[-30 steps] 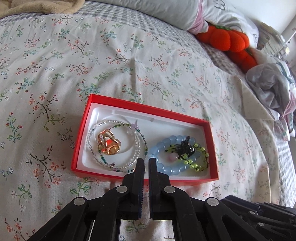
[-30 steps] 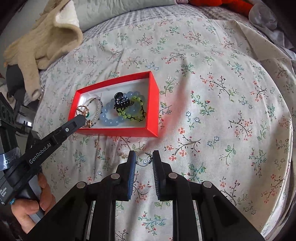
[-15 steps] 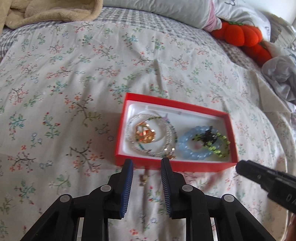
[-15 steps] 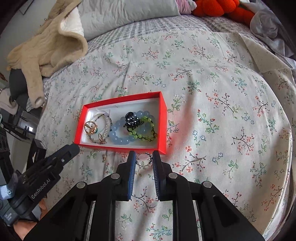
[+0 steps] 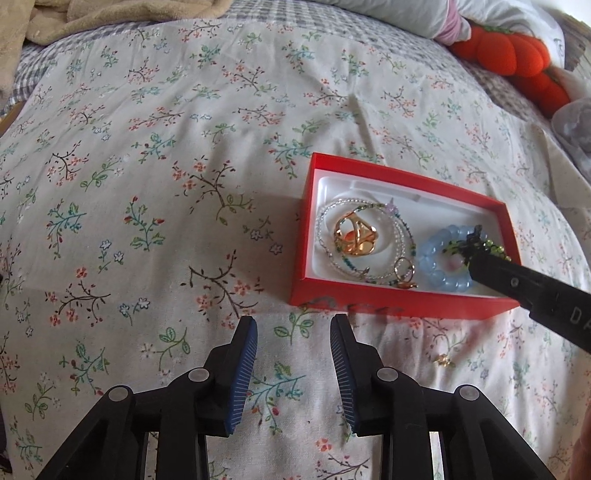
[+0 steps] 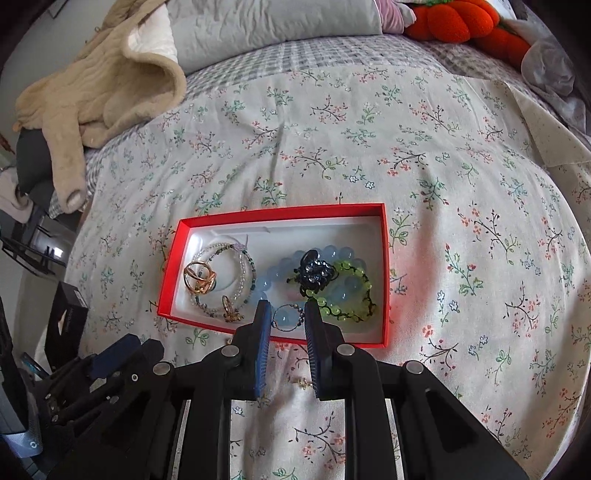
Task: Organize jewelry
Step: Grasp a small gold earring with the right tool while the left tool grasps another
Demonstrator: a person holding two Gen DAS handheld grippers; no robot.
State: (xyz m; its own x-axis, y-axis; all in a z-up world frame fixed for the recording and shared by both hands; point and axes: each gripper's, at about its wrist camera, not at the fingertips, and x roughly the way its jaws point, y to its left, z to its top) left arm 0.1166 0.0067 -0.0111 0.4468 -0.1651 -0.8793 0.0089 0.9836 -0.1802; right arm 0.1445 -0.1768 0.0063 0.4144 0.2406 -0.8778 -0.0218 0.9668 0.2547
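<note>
A red box (image 5: 402, 308) (image 6: 275, 215) with a white lining lies on the floral bedspread. It holds a clear bead necklace (image 5: 327, 221), a gold ring (image 5: 356, 236) (image 6: 199, 278), a small gold piece (image 5: 404, 271), a blue bead bracelet (image 5: 439, 269) (image 6: 343, 254), a green bead bracelet (image 6: 354, 291) and a black hair clip (image 6: 314, 271). My right gripper (image 6: 288, 319) is shut on a small beaded ring (image 6: 288, 320), held over the box's near edge. My left gripper (image 5: 293, 338) is open and empty, in front of the box's left corner. A small gold item (image 5: 443, 360) (image 6: 303, 383) lies on the bedspread.
A beige plush garment (image 6: 99, 85) lies at the far left. Grey pillows (image 6: 273, 26) and an orange plush pumpkin (image 6: 458, 22) (image 5: 513, 55) sit at the head of the bed. Crumpled grey cloth (image 6: 550, 70) is at the far right.
My right gripper has carried the beaded ring forward to over the box. My left gripper has opened, dropped a small gold piece in the box, and pulled back left.
</note>
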